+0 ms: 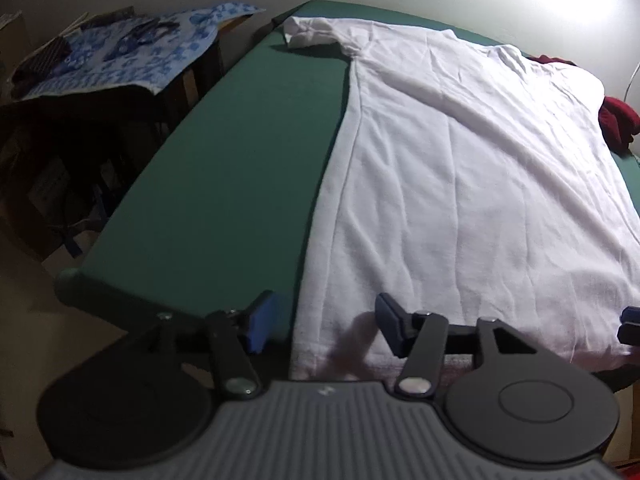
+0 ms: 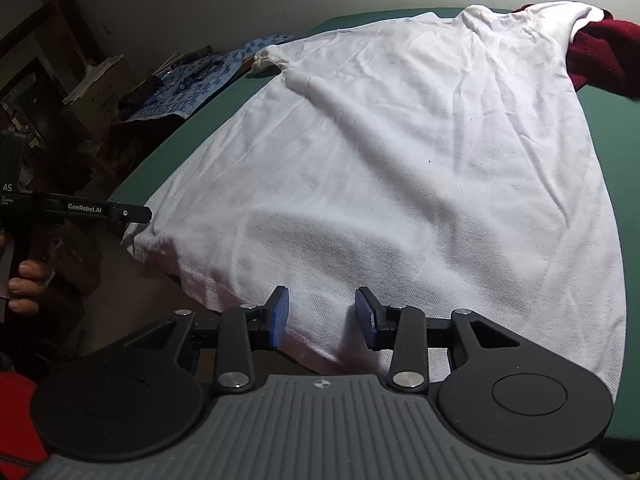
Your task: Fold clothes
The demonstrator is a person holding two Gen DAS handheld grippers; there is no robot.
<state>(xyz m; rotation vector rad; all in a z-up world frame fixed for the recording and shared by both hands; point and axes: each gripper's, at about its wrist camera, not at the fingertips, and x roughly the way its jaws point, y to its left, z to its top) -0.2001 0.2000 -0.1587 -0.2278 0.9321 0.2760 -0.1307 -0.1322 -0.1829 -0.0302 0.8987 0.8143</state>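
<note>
Now your white shirt (image 1: 460, 184) lies flat on the green counter (image 1: 224, 184), with its bottom hem at the near edge. Your left claw (image 1: 324, 326) stands wide over the shirt's near left corner, with nothing pinched. Your right claw (image 2: 322, 316) is partly open above the hem, and its pads (image 2: 280, 316) press on nothing. A dark red cloth (image 2: 600, 60) sits by the shirt's far right sleeve.

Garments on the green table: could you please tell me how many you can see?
2. A white shirt lies spread flat across the green table. A dark red garment is bunched at the far right corner, partly under the shirt's sleeve. More could be hidden beneath.
</note>
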